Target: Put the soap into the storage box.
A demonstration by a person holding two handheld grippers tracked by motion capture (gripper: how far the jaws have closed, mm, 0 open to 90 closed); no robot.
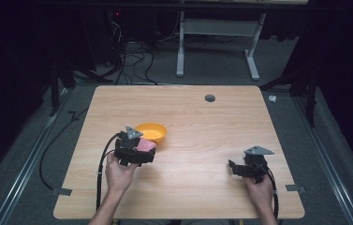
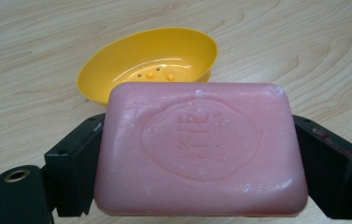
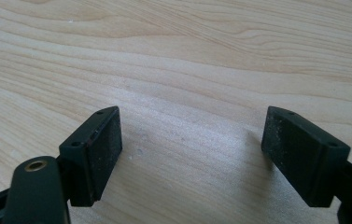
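Left gripper (image 1: 139, 152): jaws clamped on the short ends of the soap (image 2: 200, 149), bar lying flat between them, stamped face up.
Soap location: held above the table (image 1: 202, 187), just short of the dish (image 2: 150, 60); in the high view it shows pink beside the dish rim.
Dish: yellow, oval, empty, upright on the wood; drain holes and small studs visible in its floor.
Right gripper (image 1: 239, 168): jaws spread wide, nothing between them, low over bare wood near the table's right edge, well apart from the dish.
Step in hand, as judged: placing the soap in the dish.
Method advised: carry the bar forward until it is centred over the oval, line its long side with the dish's long axis, lower it onto the studs, then release; a drop from height could tip the light dish.
Markings: embossed oval seal on the soap with raised characters inside; not legible.
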